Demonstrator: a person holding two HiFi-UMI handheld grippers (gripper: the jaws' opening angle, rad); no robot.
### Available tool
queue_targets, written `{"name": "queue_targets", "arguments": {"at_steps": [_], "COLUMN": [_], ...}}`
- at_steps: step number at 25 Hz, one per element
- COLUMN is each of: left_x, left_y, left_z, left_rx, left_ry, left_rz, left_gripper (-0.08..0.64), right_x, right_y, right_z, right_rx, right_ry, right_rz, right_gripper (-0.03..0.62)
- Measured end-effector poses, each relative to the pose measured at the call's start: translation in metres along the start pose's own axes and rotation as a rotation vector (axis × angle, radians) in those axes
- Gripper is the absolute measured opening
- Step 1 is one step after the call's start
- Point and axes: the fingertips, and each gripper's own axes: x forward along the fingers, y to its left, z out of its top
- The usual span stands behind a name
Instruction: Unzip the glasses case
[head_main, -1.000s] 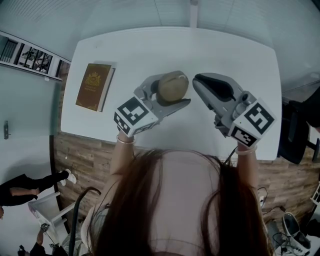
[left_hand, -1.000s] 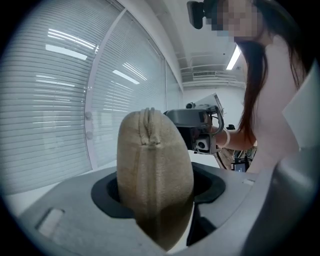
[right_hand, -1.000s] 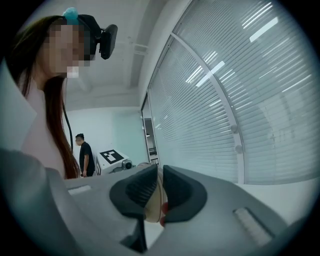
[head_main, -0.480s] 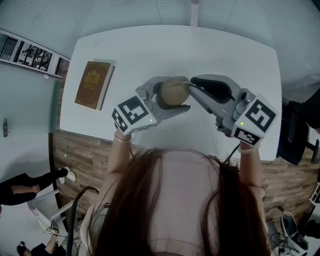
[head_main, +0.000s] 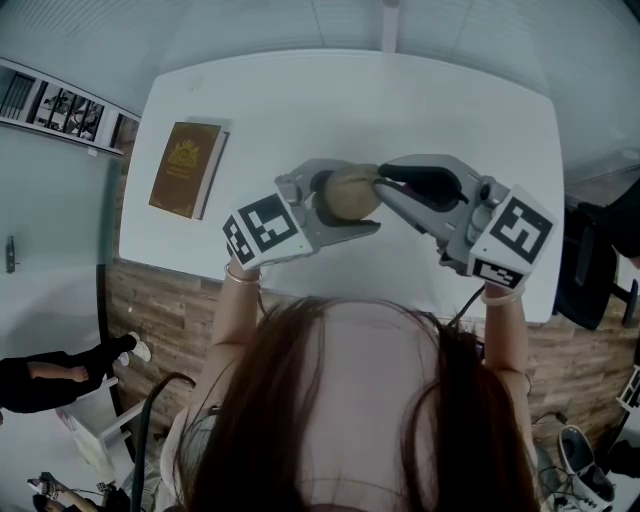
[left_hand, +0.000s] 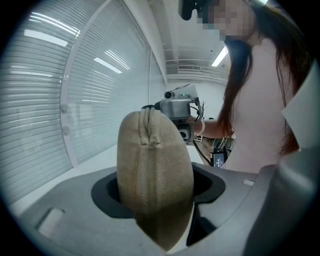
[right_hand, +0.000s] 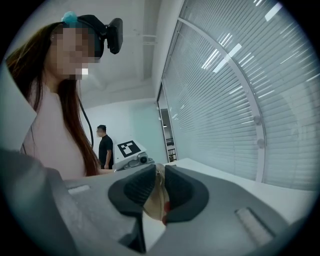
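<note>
- The glasses case (head_main: 350, 193) is clamped by the left gripper (left_hand: 157, 192) above the table (head_main: 450, 100).
- Its end is pinched by the right gripper (right_hand: 159, 195); the exact part gripped is masked by the pads (right_hand: 140, 187).

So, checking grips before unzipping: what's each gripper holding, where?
Left gripper clamps the glasses case round its middle; right gripper pinches a small part at its end.

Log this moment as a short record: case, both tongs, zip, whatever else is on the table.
case: tan oval fabric glasses case, held over the white table
left tongs: shut on the case's body
right tongs: pinched on the case's end, likely the zip pull
zip: looks closed
also on table: brown hardcover book, lying flat
</note>
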Motion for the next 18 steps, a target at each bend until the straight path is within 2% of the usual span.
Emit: {"name": "queue_targets", "arguments": {"at_steps": [5, 9, 18], "left_x": [0.002, 0.003, 0.003], "left_y": [0.003, 0.003, 0.001], "left_z": [-0.008, -0.011, -0.004], "left_rx": [0.001, -0.014, -0.067], "left_ry": [0.014, 0.021, -0.010], "left_rz": [-0.011, -0.019, -0.040], "left_gripper": [0.305, 0.304, 0.299], "right_x": [0.004, 0.004, -0.001], "right_y": [-0.003, -0.005, -0.004], "right_z": [-0.008, -0.011, -0.005], "right_rx": [0.025, -0.016, -0.105], "right_ry": [0.009, 0.024, 0.031], "right_rz": [0.035, 0.040, 0.020], "right_gripper": [0.042, 0.008, 0.003]}}
